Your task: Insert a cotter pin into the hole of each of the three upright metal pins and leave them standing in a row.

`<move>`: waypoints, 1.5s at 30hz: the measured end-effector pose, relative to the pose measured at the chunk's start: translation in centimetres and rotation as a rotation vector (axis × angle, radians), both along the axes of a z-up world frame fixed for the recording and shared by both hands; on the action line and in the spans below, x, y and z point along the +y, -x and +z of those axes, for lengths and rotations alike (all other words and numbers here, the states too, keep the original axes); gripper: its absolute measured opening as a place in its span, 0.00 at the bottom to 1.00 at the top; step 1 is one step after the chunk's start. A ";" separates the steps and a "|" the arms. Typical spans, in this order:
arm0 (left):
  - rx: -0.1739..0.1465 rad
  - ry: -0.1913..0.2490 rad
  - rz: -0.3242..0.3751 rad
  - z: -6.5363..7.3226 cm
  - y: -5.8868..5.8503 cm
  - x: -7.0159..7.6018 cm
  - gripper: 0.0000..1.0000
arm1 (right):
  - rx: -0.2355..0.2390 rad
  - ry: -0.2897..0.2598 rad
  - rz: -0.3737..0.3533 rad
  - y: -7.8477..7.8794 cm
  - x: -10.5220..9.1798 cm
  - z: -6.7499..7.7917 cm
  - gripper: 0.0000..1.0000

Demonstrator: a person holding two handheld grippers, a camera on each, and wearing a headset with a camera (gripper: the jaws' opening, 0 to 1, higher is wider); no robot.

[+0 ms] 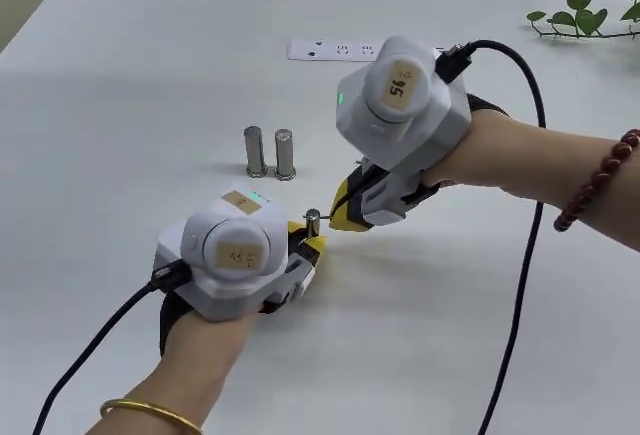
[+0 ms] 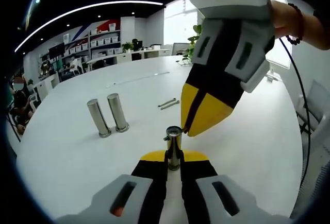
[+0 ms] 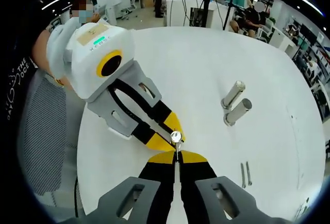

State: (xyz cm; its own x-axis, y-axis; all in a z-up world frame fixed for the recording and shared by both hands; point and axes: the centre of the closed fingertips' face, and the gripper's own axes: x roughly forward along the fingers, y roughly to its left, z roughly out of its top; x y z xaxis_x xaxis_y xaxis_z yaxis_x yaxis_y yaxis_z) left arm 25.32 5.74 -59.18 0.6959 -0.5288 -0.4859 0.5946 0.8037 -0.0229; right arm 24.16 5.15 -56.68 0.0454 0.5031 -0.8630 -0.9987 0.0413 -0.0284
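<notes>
We saw a wide white surface [image 1: 120, 135]. Nearest to us, the left gripper [image 1: 308, 245] had its jaws closed tight on one metal pin [image 1: 313, 222], holding it low down. The right gripper [image 1: 345, 217] was on the other side, with its yellow tips just beside the top of that pin. Its jaws were pressed together on a thin cotter pin [image 3: 177, 149].

A little farther back stood two more metal pins [image 1: 285, 153], side by side and close together. Past them, two spare cotter pins [image 2: 168, 103] lay flat next to each other. Farther still we saw a white power strip [image 1: 340, 50] and a green plant [image 1: 590, 10] near the far edge. Around the surface was a big bright room with shelves [image 2: 98, 36], desks and long ceiling lights.

The cotter pin was so thin that we could hardly see it, and most of it was hidden between the right jaws. We could not tell how far it had gone into the hole. The lower part of the held metal pin was tucked between the left jaws.

The held metal pin stood straight up, its long way going up and down, like the two behind it. The cotter pin pointed along the right jaws at the side of the pin's top, crosswise to it.
</notes>
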 end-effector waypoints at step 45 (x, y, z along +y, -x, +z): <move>-0.002 0.000 0.004 0.0 -0.1 0.0 0.06 | 0.033 -0.077 -0.075 0.2 0.2 0.7 0.00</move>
State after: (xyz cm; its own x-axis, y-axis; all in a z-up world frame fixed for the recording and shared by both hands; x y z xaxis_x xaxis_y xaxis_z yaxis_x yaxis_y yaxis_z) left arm 25.37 5.73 -59.20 0.6989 -0.5262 -0.4844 0.5915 0.8060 -0.0222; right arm 23.93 5.36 -55.94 0.0579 0.5641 -0.8236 -0.9931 0.1172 0.0104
